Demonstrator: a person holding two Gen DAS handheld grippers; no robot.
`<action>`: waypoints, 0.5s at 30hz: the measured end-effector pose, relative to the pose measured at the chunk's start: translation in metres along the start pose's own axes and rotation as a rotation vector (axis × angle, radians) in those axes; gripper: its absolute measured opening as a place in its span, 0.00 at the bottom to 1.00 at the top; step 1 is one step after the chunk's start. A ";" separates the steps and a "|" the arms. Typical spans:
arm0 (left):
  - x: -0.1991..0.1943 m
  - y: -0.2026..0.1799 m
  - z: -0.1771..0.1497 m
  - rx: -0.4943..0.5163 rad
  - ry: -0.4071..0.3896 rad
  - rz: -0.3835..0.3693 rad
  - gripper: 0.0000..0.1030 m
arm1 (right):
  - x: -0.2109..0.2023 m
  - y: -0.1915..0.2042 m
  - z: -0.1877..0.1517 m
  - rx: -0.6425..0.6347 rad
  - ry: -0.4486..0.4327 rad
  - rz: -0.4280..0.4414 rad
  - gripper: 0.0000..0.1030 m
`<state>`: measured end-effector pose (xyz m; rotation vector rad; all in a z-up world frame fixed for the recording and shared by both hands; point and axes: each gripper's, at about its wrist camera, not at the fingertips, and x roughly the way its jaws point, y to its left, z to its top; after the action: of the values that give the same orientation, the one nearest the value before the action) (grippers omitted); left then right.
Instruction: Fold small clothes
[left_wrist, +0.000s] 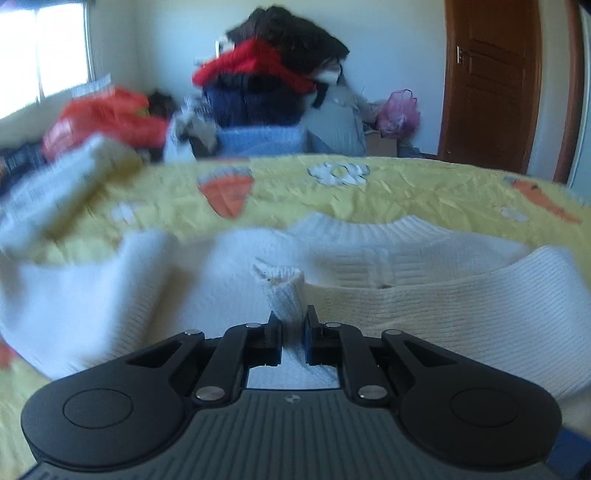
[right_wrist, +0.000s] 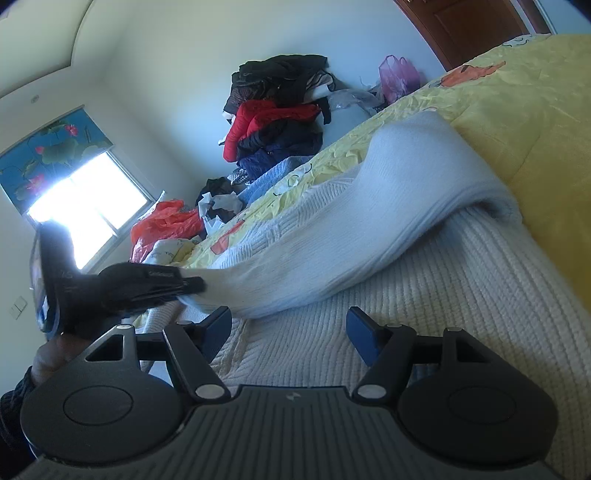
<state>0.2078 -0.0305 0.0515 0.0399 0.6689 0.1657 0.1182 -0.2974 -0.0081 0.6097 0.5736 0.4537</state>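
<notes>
A white knitted sweater (left_wrist: 388, 254) lies spread on the yellow bedspread (left_wrist: 406, 184). My left gripper (left_wrist: 291, 325) is shut on the cuff of a sleeve (left_wrist: 284, 291) and holds it over the sweater's body. In the right wrist view the left gripper (right_wrist: 192, 286) shows at the left, pulling the sleeve (right_wrist: 351, 229) across the sweater (right_wrist: 461, 295). My right gripper (right_wrist: 290, 328) is open and empty just above the sweater's ribbed body.
A tall pile of dark, red and blue clothes (left_wrist: 273, 85) stands behind the bed. Orange plastic bags (left_wrist: 107, 118) and a folded cloth (left_wrist: 62, 184) lie at the left. A pink bag (left_wrist: 399, 110) and a brown door (left_wrist: 491, 81) are at the right.
</notes>
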 end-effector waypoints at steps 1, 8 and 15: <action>0.002 0.005 -0.001 0.004 0.010 0.008 0.10 | 0.000 0.000 0.000 0.000 0.000 0.001 0.71; 0.025 0.022 -0.027 0.007 0.049 0.031 0.10 | -0.001 0.000 0.000 -0.008 0.005 -0.006 0.71; 0.025 0.017 -0.042 0.041 -0.039 0.037 0.10 | -0.005 0.010 0.002 -0.071 0.027 -0.045 0.72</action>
<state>0.1988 -0.0098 0.0042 0.0948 0.6333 0.1861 0.1137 -0.2941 0.0015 0.5221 0.5930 0.4386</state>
